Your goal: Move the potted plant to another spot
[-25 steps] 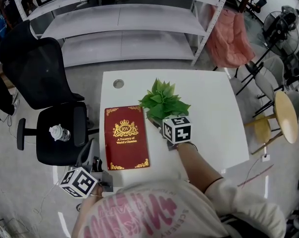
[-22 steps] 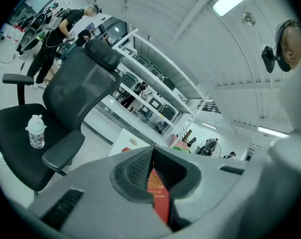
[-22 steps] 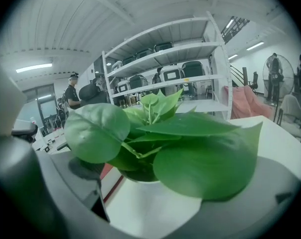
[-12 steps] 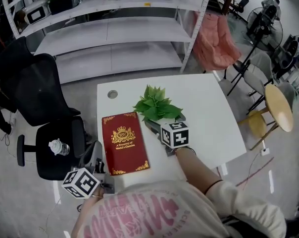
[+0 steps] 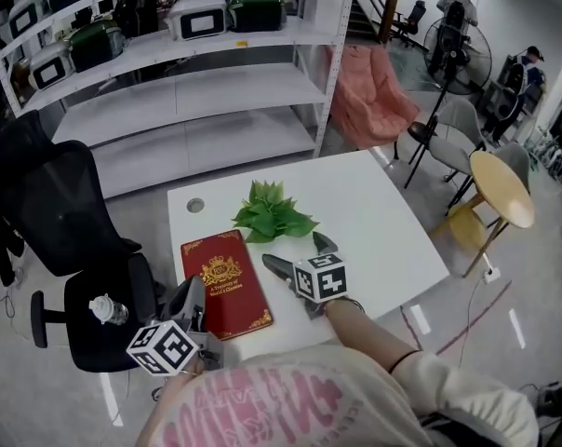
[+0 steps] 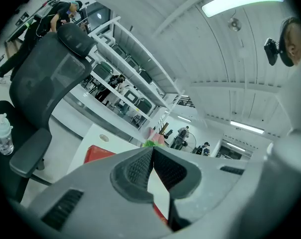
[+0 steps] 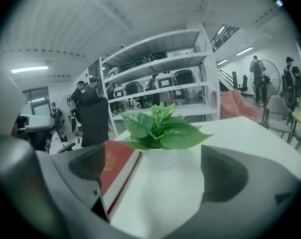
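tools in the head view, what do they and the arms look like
The left tool and right tool are grey with dark pads, and each carries a white cube of black square markers. The right arm wears a cream sleeve; the top has pink print.

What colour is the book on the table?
The book is dark red with gold print; head view.
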Demonstrator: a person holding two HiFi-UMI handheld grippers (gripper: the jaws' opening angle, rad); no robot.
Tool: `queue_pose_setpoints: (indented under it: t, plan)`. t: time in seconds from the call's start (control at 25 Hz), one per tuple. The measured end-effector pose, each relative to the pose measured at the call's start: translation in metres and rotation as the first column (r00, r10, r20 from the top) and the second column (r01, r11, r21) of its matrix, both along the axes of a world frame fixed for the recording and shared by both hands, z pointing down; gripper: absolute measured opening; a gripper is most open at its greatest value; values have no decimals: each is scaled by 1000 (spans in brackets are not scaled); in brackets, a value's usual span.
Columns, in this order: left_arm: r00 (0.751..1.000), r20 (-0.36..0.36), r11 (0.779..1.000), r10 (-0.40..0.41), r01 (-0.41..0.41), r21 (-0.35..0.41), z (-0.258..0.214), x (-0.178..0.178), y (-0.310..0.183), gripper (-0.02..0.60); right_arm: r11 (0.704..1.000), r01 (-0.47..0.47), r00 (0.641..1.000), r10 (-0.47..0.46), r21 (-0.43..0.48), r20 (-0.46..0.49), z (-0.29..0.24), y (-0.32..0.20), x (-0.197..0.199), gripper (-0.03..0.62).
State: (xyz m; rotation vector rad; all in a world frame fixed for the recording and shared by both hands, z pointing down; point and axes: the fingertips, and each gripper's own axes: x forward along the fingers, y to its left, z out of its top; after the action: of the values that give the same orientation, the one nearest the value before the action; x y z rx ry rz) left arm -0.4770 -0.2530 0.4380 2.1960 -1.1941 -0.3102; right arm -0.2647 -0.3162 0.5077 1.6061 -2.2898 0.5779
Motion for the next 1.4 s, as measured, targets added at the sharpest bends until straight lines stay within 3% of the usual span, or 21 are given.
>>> queue_pose_setpoints:
  t: [0.2,0.36,0.52,0.88,1.12,1.24,1.4]
  plan:
    - [999,-8,999,34,-34,17,-4,14,7,5,1000,-8,1000,8,0,-2,0,24,6,586]
    - [999,-21,999,40,-40,21,-2,25,11,5,999,-45,990,46,-13,132,-12,38,17,584]
    - [999,-14,998,52,-52,20,0,39,18,5,998,-61,974,51,35,222,-37,46,32,583]
    - [999,-22,999,27,-26,39,-18,87,43,5,988,30,982,-57,152,180,-84,78,61,561]
    - [1000,-22,998,10,-8,61,-33,124,70,5,979,66,963,-113,192,245,-105,104,87,439]
    - [1000,-4,998,-4,4,68,-37,136,84,5,972,84,947,-146,217,286,-111,116,96,301]
    - [999,24,996,-43,41,77,-44,144,108,5,969,112,945,-172,219,278,-110,134,108,181]
